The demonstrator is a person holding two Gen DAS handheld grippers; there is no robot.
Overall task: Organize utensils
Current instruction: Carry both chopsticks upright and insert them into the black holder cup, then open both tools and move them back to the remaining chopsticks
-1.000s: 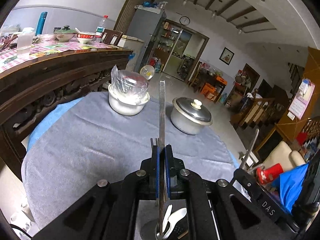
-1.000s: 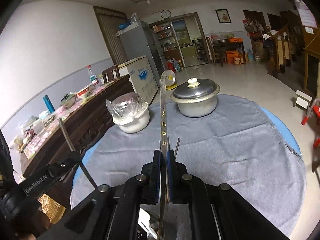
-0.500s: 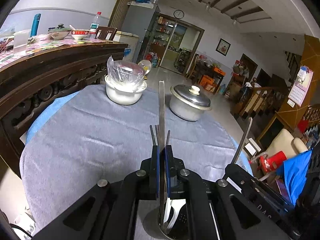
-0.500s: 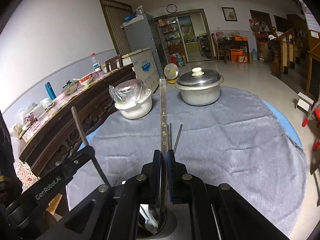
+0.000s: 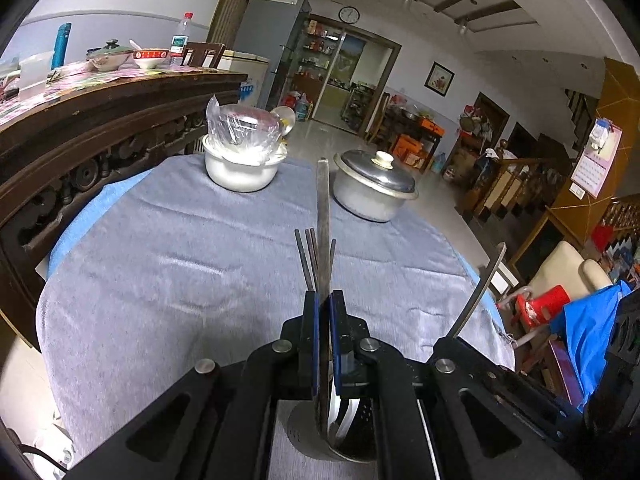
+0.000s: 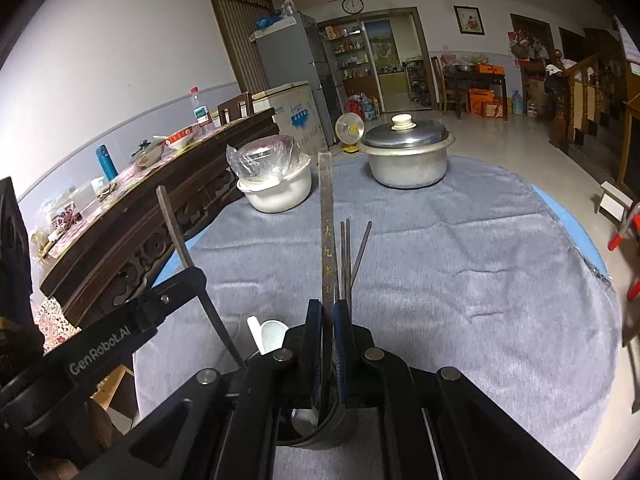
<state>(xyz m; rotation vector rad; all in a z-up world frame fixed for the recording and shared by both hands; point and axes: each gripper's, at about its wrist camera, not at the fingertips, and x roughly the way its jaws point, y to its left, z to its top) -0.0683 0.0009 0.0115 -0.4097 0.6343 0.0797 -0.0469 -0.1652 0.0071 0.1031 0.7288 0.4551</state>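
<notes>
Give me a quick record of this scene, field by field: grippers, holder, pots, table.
left gripper: shut on a chopstick
right gripper: shut on a lettered chopstick
holder: metal, below both grippers; has chopsticks and white spoons
pots: lidded metal pot; white pot with a bagged bowl on top
table: grey cloth

home, dining/living rm | fridge (image 6: 298,60) | lidded pot (image 5: 374,186) on table | wall clock (image 5: 349,14)
</notes>
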